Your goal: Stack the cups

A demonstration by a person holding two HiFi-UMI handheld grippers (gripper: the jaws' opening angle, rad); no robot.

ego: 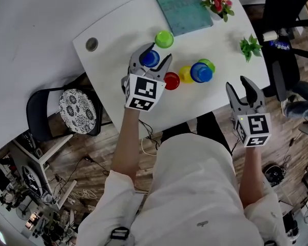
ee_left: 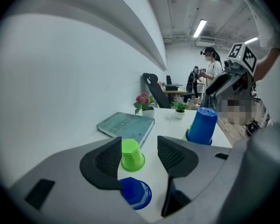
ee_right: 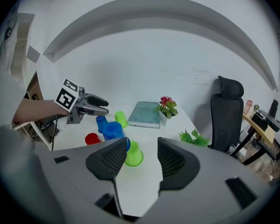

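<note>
Several upside-down cups stand on the white table (ego: 113,29). My left gripper (ego: 155,55) is open, and a small blue cup (ego: 150,59) (ee_left: 135,192) sits between its fingers with the pads clear of it. Beyond it stands a green cup (ego: 164,38) (ee_left: 132,155). To the right are a red cup (ego: 171,80), a yellow cup (ego: 185,74), a larger blue cup (ego: 201,72) (ee_left: 203,125) and a second green cup (ego: 208,63) (ee_right: 133,155). My right gripper (ego: 237,84) (ee_right: 142,146) is open and empty near the table's front right edge.
A teal book (ego: 181,6) lies at the back of the table, a pink flower pot (ego: 218,1) beside it and a small green plant (ego: 250,46) at the right edge. A black chair (ee_right: 228,111) stands past the table. Another chair (ego: 74,111) is at the left.
</note>
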